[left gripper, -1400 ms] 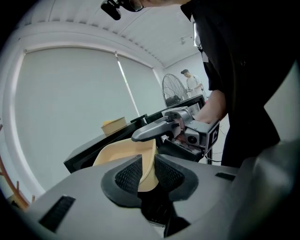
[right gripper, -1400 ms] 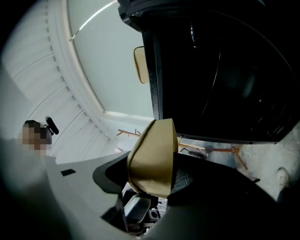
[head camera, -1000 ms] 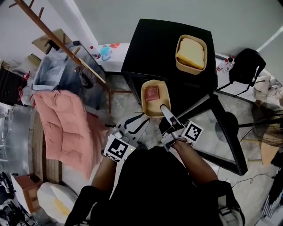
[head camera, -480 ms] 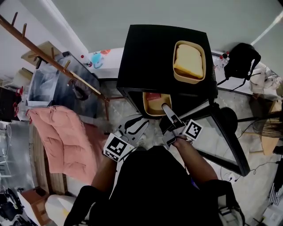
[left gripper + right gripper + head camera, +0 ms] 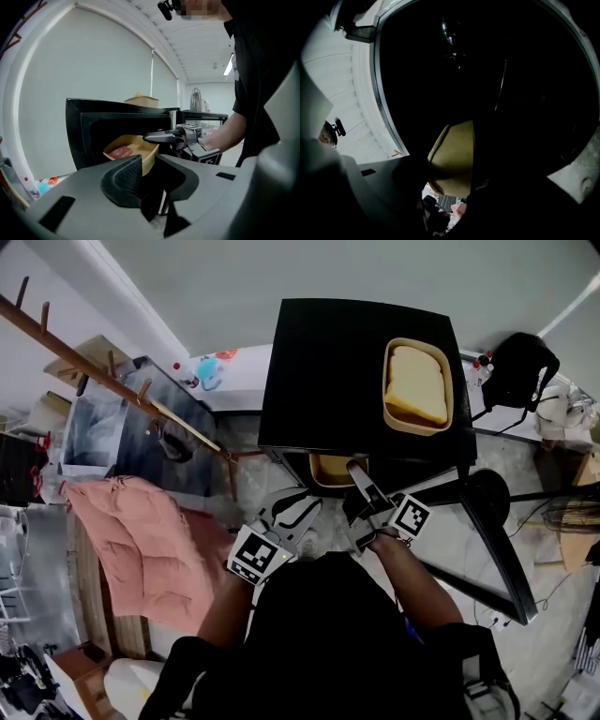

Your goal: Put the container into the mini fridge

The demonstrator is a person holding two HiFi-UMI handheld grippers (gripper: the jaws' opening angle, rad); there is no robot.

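A person's right gripper [image 5: 354, 468] has its jaws clamped on the near rim of a shallow tan container [image 5: 328, 470] at the mouth of a black mini fridge [image 5: 347, 362]. From the head view the container's far half is hidden beneath the front edge of the fridge's top. The left gripper view shows it as a smooth, matte tray with rounded corners holding a flat pink slab [image 5: 122, 152], set against the dark opening.

The left gripper [image 5: 302, 505] hangs just beside it, low and to the left. Its grey jaws are a narrow gap apart with nothing between them, and their inner faces are ribbed.

The right gripper view is almost wholly black, showing only the container's curved tan wall between the jaws.

A second container [image 5: 417, 385] of the same shape sits near the right edge of the fridge's flat top, filled by a pale yellow block [image 5: 417, 381].

The fridge's glass-panelled door [image 5: 487, 540] stands swung open at right. A pink quilted cover [image 5: 141, 540] lies off to the left below a slanting wooden rack [image 5: 94, 357].
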